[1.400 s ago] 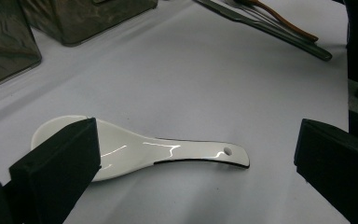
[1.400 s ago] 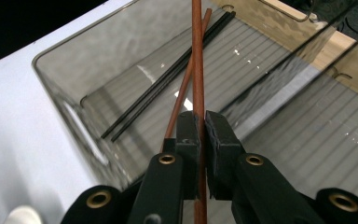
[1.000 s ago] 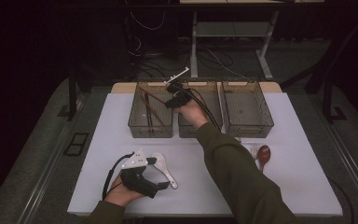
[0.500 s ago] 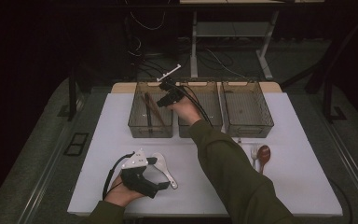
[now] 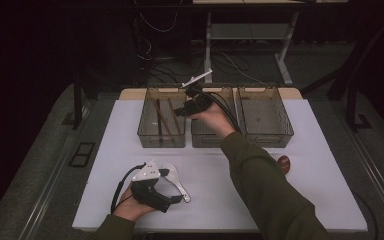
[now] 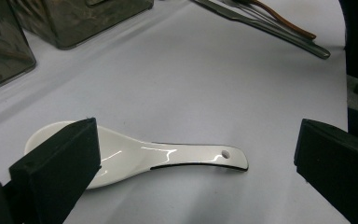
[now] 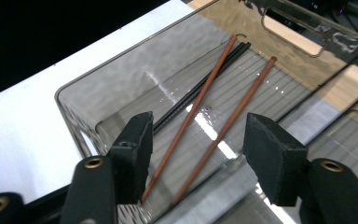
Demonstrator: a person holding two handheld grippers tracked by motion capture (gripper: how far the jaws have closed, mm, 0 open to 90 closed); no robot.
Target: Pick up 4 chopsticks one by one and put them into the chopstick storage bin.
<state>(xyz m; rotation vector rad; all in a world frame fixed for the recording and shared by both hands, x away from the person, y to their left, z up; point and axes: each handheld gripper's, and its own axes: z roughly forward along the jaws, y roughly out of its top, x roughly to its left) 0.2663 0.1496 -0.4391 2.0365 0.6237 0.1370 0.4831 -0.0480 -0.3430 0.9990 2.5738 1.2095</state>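
A white ceramic spoon [image 6: 135,156] lies flat on the white table between the jaws of my left gripper [image 6: 196,158], which is open around it without touching. In the high view that spoon [image 5: 179,186] is at the front left, with the left gripper [image 5: 171,186] low beside it. My right gripper [image 5: 181,111] hovers open over the left clear bin [image 5: 145,135]. Through its jaws [image 7: 198,149] I look down on two brown chopsticks [image 7: 214,116] and a black pair [image 7: 191,102] lying on the bin floor. Nothing is between the right jaws.
Three clear bins stand in a row at the back: left, middle [image 5: 207,140] and right [image 5: 280,135]. A reddish-brown spoon [image 5: 285,162] peeks from behind the right sleeve. Metal cutlery and a brown handle [image 6: 270,28] lie further along the table.
The right gripper swung slightly left over the left bin, then eased back a little. The left gripper and white spoon stayed still.
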